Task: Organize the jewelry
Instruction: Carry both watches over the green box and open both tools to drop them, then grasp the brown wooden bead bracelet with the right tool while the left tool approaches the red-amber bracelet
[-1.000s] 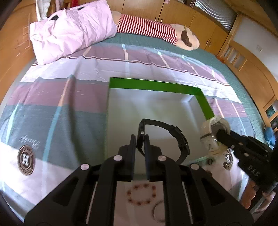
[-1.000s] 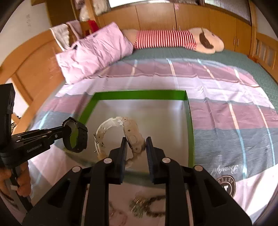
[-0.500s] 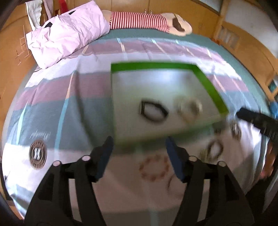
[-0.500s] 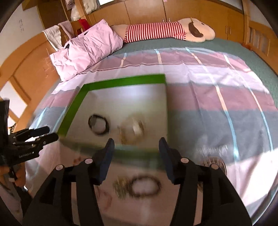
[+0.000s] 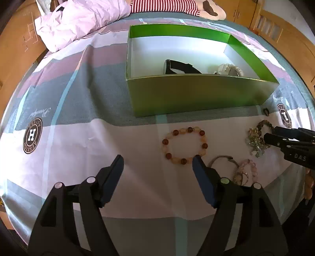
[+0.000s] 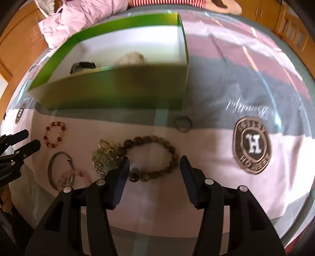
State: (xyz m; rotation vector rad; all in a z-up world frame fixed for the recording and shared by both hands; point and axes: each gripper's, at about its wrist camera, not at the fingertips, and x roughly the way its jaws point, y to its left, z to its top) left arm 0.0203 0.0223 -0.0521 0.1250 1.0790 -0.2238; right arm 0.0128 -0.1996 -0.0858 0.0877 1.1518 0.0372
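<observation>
A green box stands on the bed with a black watch and a white watch inside. My left gripper is open and empty, low over the sheet, its right finger beside an amber bead bracelet. My right gripper is open and empty, straddling a dark bead bracelet. A greenish chip bracelet, a silver bangle, a pink bead bracelet and a small ring lie nearby.
A pink pillow and a striped plush toy lie at the bed's head. Wooden bed frame and cupboards surround the bed. The bed's front edge is just below both grippers.
Both grippers released the watches into the box, opened wide, pulled back and dropped low to the jewelry on the sheet in front of the box.
</observation>
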